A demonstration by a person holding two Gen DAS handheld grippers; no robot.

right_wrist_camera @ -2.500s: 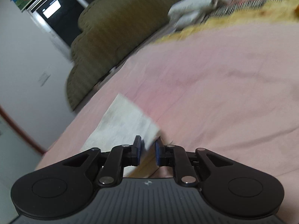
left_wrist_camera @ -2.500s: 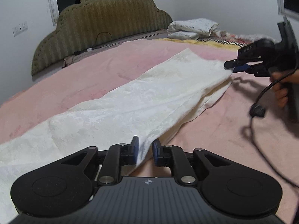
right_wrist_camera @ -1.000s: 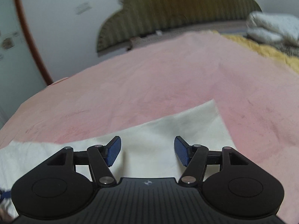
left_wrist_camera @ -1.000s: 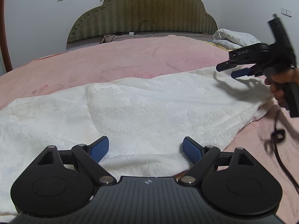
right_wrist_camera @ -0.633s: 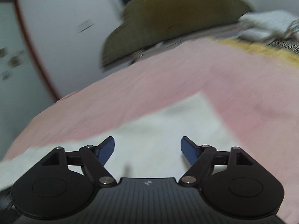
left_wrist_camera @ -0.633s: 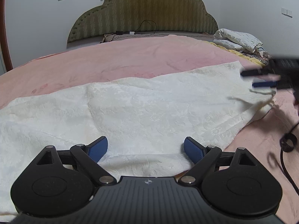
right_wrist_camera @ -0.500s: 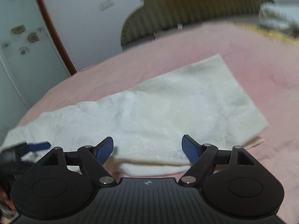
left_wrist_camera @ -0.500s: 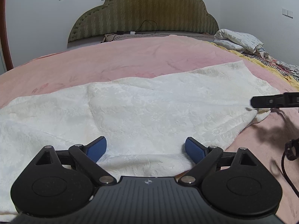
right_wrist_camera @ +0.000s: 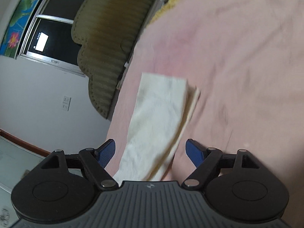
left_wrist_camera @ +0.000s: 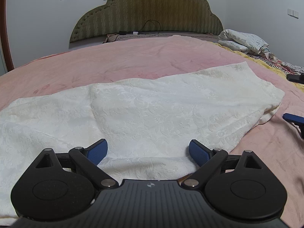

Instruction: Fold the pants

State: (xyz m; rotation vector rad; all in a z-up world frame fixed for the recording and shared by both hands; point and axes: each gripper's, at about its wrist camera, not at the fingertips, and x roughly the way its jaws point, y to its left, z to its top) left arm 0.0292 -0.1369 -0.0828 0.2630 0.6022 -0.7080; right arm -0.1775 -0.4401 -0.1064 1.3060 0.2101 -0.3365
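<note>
Ahead of my left gripper [left_wrist_camera: 148, 152], jaws wide and empty, the cream pants [left_wrist_camera: 152, 114] lie lengthwise-folded on the pink bedspread [left_wrist_camera: 133, 57]. Right view, blurred: right gripper [right_wrist_camera: 151, 152] agape, empty, straddling the hem end. Between folds, I judge; next, pinch the ends.

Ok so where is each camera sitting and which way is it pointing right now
Left wrist: on the left hand-held gripper, low and level over the cream patterned fabric pants, facing the olive padded headboard; shows its open blue-padded fingers.
Right wrist: on the right hand-held gripper, rolled sideways and blurred, looking along the pants; own open fingers show.
Shared: pants, pink bedspread, headboard.
</note>
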